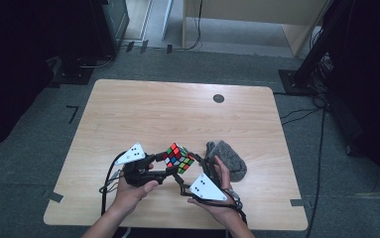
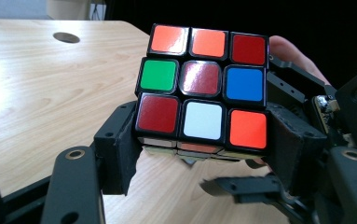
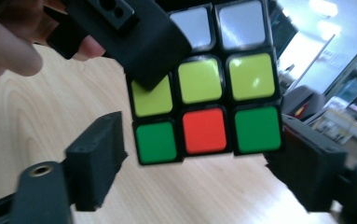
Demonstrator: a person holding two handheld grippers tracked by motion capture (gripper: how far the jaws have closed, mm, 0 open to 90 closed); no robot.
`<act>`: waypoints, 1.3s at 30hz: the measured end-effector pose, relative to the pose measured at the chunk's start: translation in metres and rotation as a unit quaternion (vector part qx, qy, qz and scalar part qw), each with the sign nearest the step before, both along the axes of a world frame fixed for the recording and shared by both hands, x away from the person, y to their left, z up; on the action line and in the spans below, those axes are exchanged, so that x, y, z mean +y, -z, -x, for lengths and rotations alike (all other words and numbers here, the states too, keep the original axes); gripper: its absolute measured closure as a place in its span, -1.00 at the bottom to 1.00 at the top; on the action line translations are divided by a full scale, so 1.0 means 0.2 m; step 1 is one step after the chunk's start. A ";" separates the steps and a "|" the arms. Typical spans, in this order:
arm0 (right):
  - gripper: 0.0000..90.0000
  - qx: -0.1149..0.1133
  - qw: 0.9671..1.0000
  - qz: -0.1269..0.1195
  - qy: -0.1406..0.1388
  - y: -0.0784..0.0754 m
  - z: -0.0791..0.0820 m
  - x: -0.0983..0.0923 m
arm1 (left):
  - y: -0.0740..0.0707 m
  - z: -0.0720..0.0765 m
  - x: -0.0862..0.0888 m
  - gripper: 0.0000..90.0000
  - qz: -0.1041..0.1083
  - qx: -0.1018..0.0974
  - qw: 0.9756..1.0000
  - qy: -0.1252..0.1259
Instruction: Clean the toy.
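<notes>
- The left gripper holds the puzzle cube above the near middle of the table, clear of the wood. In the left gripper view its jaws clamp the cube's bottom layer from both sides, pads pressed flat on the side faces; this hand is the anchor.
- The step in hand looks like a layer turn or a regrip. To do it well, the left hand should keep the cube steady and level, so that the layers stay lined up and nothing jams.
- The right gripper sits just beside the cube, coming in from the near right. In the right gripper view its jaws stand apart on either side of the cube's lowest row of tiles; a gap shows at the left pad, so I judge it released, holding nothing.
- Before it closes, the right gripper should centre on one whole layer and sit square to it; a skewed bite across two layers would likely block the turn or twist the cube out of the left grip.
- A grey cloth lump lies on the table right of the cube, behind the right hand, untouched.
</notes>
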State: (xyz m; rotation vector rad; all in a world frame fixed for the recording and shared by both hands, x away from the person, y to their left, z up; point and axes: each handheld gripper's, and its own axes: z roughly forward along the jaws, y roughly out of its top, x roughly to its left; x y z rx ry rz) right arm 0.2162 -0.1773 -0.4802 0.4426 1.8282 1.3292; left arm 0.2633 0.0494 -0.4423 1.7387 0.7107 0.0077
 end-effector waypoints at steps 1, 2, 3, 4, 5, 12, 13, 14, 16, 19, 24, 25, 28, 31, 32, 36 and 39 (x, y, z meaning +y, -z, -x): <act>-0.34 -0.008 1.000 -0.003 0.000 0.00 0.00 0.00 | 0.01 0.00 0.00 -0.25 -0.001 0.003 1.000 -0.001; -0.32 -0.010 1.000 -0.008 -0.001 -0.01 0.00 0.00 | 0.01 -0.01 0.00 -0.25 0.004 0.013 1.000 0.001; -0.30 -0.013 1.000 -0.002 0.000 0.00 0.00 0.00 | 0.02 -0.02 0.00 -0.25 0.008 0.020 1.000 0.003; -0.28 -0.016 1.000 0.001 0.000 0.00 0.00 0.00 | 0.02 -0.03 0.00 -0.25 0.008 0.030 0.999 0.006; -0.27 -0.017 1.000 0.007 0.000 0.00 0.01 0.00 | 0.03 -0.04 0.00 -0.25 0.007 0.039 0.999 0.009; -0.24 0.007 1.000 0.012 0.010 -0.01 0.00 -0.01 | 0.03 -0.06 0.03 -0.59 0.014 0.021 1.000 -0.009; -0.24 0.016 1.000 0.006 0.013 -0.01 -0.01 -0.03 | 0.03 -0.06 0.04 -0.64 0.014 0.017 1.000 -0.011; -0.24 0.022 1.000 0.003 0.016 -0.01 -0.01 -0.04 | 0.03 -0.06 0.06 -0.67 0.013 0.010 1.000 -0.013; -0.24 0.035 0.999 -0.007 0.026 -0.01 -0.03 -0.08 | 0.03 -0.07 0.08 -0.70 0.010 -0.002 1.000 -0.013; -0.24 0.065 0.997 -0.037 0.035 -0.03 -0.05 -0.13 | 0.04 -0.07 0.09 -0.70 -0.017 -0.039 0.999 -0.019; -0.24 0.145 0.986 -0.075 0.045 -0.04 -0.09 -0.18 | 0.08 -0.03 0.05 -0.73 -0.103 -0.123 0.986 -0.047; -0.24 0.162 0.982 -0.084 0.048 -0.04 -0.09 -0.18 | 0.09 -0.02 0.03 -0.74 -0.120 -0.137 0.982 -0.045; -0.24 0.191 0.974 -0.106 0.049 -0.05 -0.09 -0.18 | 0.12 0.00 -0.01 -0.75 -0.144 -0.159 0.976 -0.034; -0.24 0.204 0.970 -0.125 0.046 -0.07 -0.08 -0.18 | 0.13 0.02 -0.04 -0.76 -0.158 -0.171 0.972 -0.027; -0.24 0.211 0.968 -0.130 0.045 -0.07 -0.08 -0.18 | 0.13 0.03 -0.05 -0.76 -0.164 -0.176 0.970 -0.026; -0.24 0.243 0.959 -0.140 0.039 -0.09 -0.07 -0.14 | 0.14 0.05 -0.08 -0.78 -0.186 -0.199 0.962 -0.025; -0.24 0.257 0.956 -0.136 0.036 -0.09 -0.05 -0.11 | 0.15 0.07 -0.10 -0.79 -0.197 -0.215 0.956 -0.022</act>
